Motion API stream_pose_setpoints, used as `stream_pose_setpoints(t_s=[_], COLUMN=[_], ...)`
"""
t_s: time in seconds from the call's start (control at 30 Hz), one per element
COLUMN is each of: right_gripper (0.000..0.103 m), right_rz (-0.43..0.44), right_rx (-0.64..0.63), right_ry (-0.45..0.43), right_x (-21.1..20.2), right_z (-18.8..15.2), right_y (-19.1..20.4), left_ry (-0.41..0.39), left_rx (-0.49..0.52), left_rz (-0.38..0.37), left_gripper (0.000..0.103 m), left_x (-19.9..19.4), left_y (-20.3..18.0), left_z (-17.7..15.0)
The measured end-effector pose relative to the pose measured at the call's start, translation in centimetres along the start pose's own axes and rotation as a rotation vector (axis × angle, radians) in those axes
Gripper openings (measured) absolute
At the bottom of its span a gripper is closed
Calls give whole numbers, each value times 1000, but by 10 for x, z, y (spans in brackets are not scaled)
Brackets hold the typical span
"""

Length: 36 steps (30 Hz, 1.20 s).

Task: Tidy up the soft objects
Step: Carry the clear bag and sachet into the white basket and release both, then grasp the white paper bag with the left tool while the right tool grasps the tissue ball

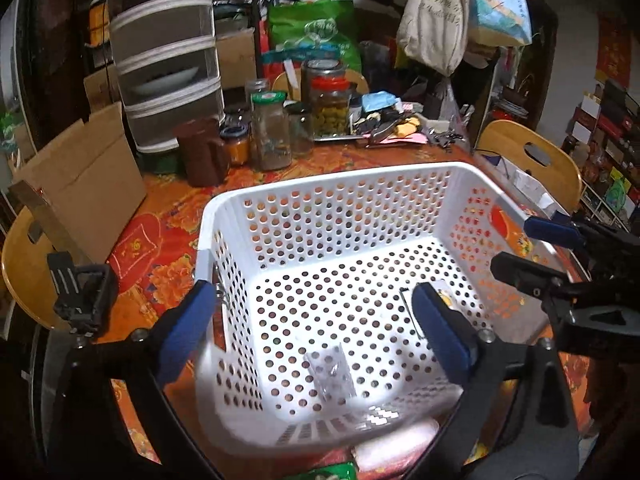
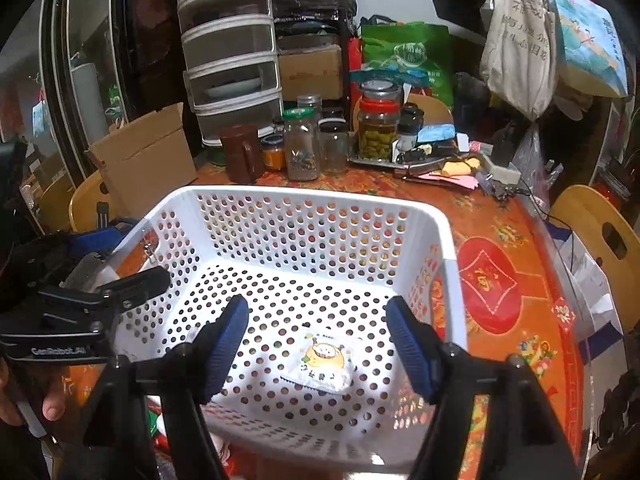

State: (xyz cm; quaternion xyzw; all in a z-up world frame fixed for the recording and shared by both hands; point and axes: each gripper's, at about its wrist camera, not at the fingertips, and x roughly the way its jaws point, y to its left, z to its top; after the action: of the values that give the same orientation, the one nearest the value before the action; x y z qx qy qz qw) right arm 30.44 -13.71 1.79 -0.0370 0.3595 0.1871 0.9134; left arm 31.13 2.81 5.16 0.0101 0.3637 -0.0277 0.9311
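A white perforated basket [image 1: 328, 184] [image 2: 304, 196] stands on the red-orange tablecloth. On its floor lies a small white snack packet [image 2: 324, 364] with a yellow picture; in the left wrist view the same packet [image 1: 444, 296] peeks from behind a finger. My right gripper [image 2: 316, 306] hangs open over that packet without touching it, and it also shows at the basket's right rim [image 1: 516, 246]. My left gripper [image 1: 312, 292] is open wide over the basket's near left side, seen too at the left rim [image 2: 134, 256]. A clear, blurred wrapper [image 1: 330, 372] sits between its fingers, not pressed.
Glass jars [image 2: 302, 148], a brown pitcher [image 1: 202, 152] and a cluttered tray [image 2: 440, 164] crowd the table's far side. A cardboard box [image 1: 80, 188] and wooden chairs [image 1: 528, 152] flank the table. Pink and green soft packets [image 1: 400, 444] lie under the basket's near edge.
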Motion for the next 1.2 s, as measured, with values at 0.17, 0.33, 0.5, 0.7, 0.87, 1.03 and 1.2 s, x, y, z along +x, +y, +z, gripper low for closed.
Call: stream_pose_setpoints(t_s=[0.17,0.33,0.5,0.7,0.87,1.03,1.2], right_gripper=[83,84,84,84,84,84,72], right_rz=[-2,-29,-48,-23,12,38,58], right_rx=[-1,-5,1,-1,10,31,34], right_ry=[-23,-71,-105,-110,-80,-43,4], right_x=[-19,-48,-75,-91,-86,-73,-54], right_z=[-12,-28,-50,-87,-123,-153,-170], right_y=[0,4,11,25,34,40,47], left_ry=[-23,-68,-87,-97,-67,-31,-16], left_rx=[7,25,11,-1,-21,-36,-44], left_rz=[-12,8,1,8,8,-8,-37], left_gripper=[100,100,101,101,101,101,101], left_x=[-27,-66,-101,-125,-124,-116,-107], left_y=[0,-1,1,4,8,9,8], left_z=[-9,-23,-52,-105,-156,-202,-231])
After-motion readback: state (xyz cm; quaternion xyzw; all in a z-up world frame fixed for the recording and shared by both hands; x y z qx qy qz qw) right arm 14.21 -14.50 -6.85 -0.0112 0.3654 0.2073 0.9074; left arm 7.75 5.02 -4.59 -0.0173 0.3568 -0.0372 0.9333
